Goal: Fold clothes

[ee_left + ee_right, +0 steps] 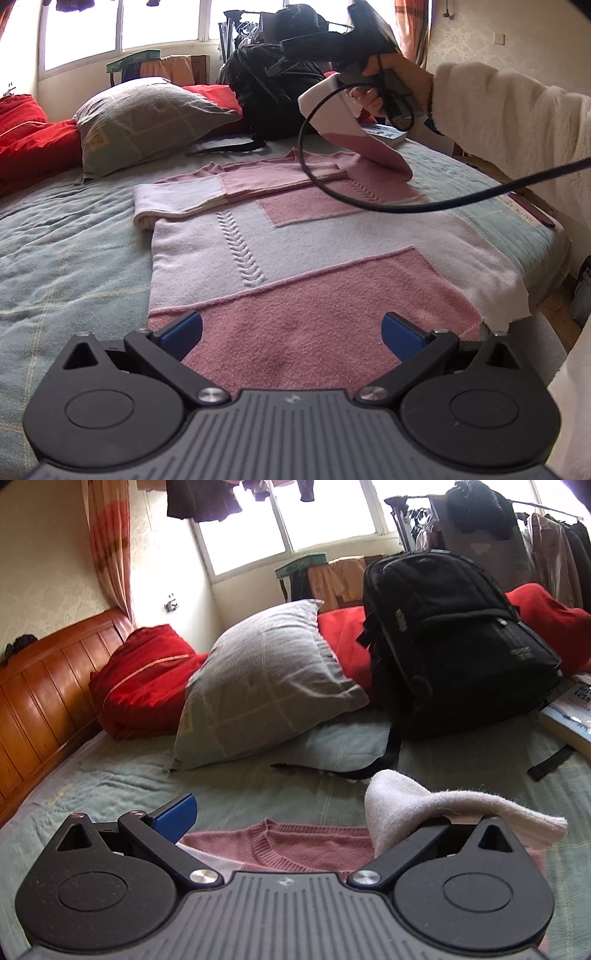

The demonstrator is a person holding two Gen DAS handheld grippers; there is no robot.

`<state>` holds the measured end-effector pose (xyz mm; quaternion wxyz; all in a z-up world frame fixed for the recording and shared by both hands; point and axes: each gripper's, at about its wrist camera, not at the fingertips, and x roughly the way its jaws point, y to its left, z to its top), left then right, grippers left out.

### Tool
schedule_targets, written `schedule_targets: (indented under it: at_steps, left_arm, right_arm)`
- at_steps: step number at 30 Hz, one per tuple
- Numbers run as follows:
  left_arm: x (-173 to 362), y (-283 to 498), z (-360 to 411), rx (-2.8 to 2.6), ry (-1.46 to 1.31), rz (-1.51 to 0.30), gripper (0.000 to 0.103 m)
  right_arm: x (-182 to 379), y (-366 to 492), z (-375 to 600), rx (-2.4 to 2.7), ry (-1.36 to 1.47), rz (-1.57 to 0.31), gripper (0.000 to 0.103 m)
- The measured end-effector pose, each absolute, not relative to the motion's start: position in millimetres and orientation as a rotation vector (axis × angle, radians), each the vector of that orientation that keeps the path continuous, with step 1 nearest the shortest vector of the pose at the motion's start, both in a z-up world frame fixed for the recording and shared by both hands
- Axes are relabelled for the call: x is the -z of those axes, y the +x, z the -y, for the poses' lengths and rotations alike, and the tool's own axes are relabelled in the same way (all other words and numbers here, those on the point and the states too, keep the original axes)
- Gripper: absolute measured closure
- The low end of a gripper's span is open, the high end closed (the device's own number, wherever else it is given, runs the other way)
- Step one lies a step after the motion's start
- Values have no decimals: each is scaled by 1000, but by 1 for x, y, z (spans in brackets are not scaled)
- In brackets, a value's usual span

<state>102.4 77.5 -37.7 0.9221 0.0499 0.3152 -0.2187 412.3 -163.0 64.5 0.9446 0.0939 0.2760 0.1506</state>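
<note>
Left gripper hovers low over the hem, blue fingers spread wide, nothing between them. The right gripper stands apart too, the white cuff of a sleeve draped over its right finger. The pink-and-white sweater lies flat on the green bedspread, centre frame, grey pillow at upper left, black backpack upper right.
</note>
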Motion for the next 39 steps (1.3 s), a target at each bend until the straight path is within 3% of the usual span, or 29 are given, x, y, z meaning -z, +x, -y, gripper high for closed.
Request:
schedule_targets:
  at_steps: [9, 24, 39]
  left_arm:
    - [33, 102, -74, 452, 132, -649, 1]
    - [35, 110, -63, 429, 163, -687, 1]
    - [38, 109, -63, 464, 128, -681, 1]
  right_arm:
    - [-32, 418, 126, -250, 85, -544, 0]
    - [38, 427, 113, -330, 221, -662, 0]
    - [32, 429, 166, -322, 419, -656, 0]
